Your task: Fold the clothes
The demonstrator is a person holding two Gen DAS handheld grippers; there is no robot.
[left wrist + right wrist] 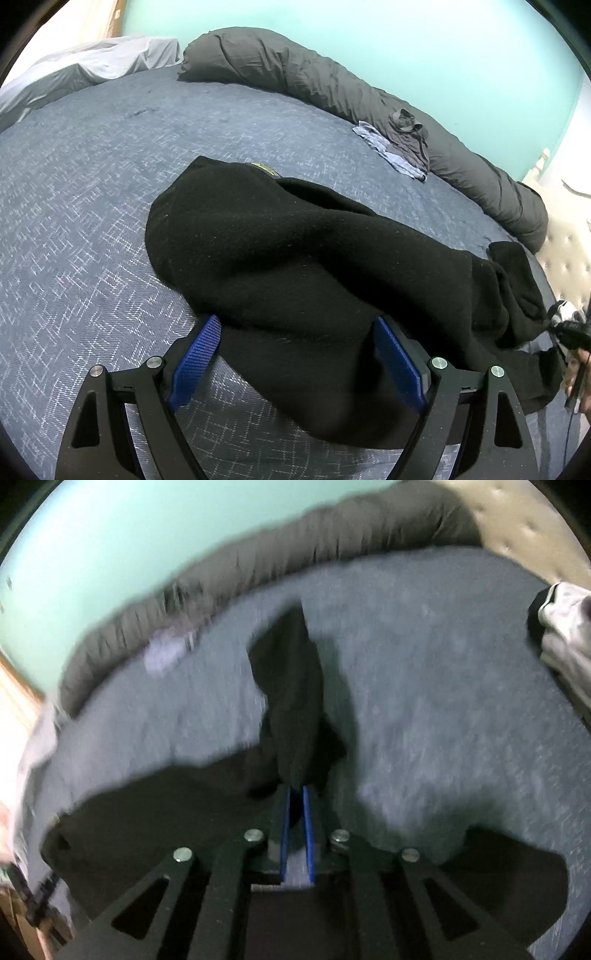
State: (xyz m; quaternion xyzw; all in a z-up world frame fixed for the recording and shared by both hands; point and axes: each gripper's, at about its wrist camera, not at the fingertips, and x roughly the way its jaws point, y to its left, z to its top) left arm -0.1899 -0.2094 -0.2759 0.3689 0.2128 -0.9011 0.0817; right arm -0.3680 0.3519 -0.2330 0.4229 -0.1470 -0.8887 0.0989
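A black fleece garment point(277, 240) lies crumpled across the blue patterned bedcover point(92, 184). My left gripper point(297, 321) is open wide at the garment's near edge. A fold of the cloth lies between its blue pads point(199, 354) without being squeezed. In the blurred right wrist view, my right gripper point(296, 788) has its narrow blue pads pinched on a strip of the same black garment point(291, 686). The strip stretches away from the fingertips above the bed. More of the garment spreads dark at the lower left.
A rolled dark grey duvet point(332, 85) runs along the turquoise wall, with small grey and blue clothes point(402, 144) beside it. A pale sheet point(92, 62) lies at the far left. A tufted headboard point(565, 251) and a hand point(581, 373) are at the right. White clothing point(565, 627) sits at the right.
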